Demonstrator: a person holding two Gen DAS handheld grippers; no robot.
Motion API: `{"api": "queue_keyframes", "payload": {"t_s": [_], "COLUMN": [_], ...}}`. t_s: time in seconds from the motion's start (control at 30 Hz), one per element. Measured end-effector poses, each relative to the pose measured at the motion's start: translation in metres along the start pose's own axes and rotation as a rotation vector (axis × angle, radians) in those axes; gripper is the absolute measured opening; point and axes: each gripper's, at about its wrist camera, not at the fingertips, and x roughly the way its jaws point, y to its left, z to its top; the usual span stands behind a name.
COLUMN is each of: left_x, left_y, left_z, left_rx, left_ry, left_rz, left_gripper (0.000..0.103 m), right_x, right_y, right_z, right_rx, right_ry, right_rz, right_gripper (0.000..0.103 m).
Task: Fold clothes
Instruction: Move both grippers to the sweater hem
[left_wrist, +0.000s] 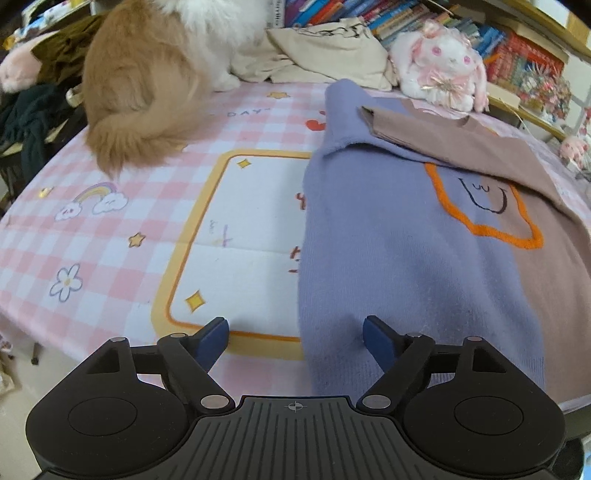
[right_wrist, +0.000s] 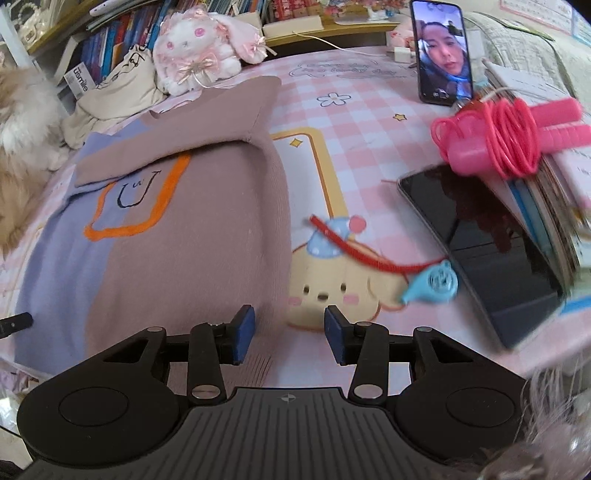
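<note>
Soft even light; fisheye-warped, perhaps motion-blurred edges.

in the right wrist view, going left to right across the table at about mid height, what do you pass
sweater → red cord → blue whistle → dark phone lying flat → stack of books

Sweater (left_wrist: 406, 251) (right_wrist: 177, 240): two-tone knit, lavender on one half, mauve-brown on the other, with an orange-outlined face motif on the chest. It lies flat on the tabletop, reaching the near edge, both sleeves folded across the chest.
</note>
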Motion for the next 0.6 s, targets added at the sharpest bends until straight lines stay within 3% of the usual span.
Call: {"api": "queue_keyframes", "payload": {"t_s": [0.27, 0.4, 0.47, 0.6], "left_x": [-0.009, -0.010, -0.011, -0.012], "left_y": [0.007, 0.005, 0.006, 0.009], "left_z": [-0.007, -0.011, -0.012, -0.012], "left_rx": [0.011, 0.035, 0.024, -0.028], "left_ry": [-0.025, -0.016, -0.022, -0.022], "left_rz": [-0.083, -0.104, -0.118, -0.153], "left_gripper": [0.080, 0.061, 0.059, 0.045], "right_x": [-0.009, -0.010, -0.010, -0.009], "right_y": [-0.002, 0.002, 0.006, 0.013], "right_z": [-0.018, -0.021, -0.022, -0.023], "right_rx": [0.088, 0.096, 0.081, 0.054], "right_ry": [-0.004, -0.011, -0.013, -0.014], "right_rz": [-0.016, -0.021, -0.022, -0.021], "right_gripper": [0.038, 0.035, 0.035, 0.028]}}
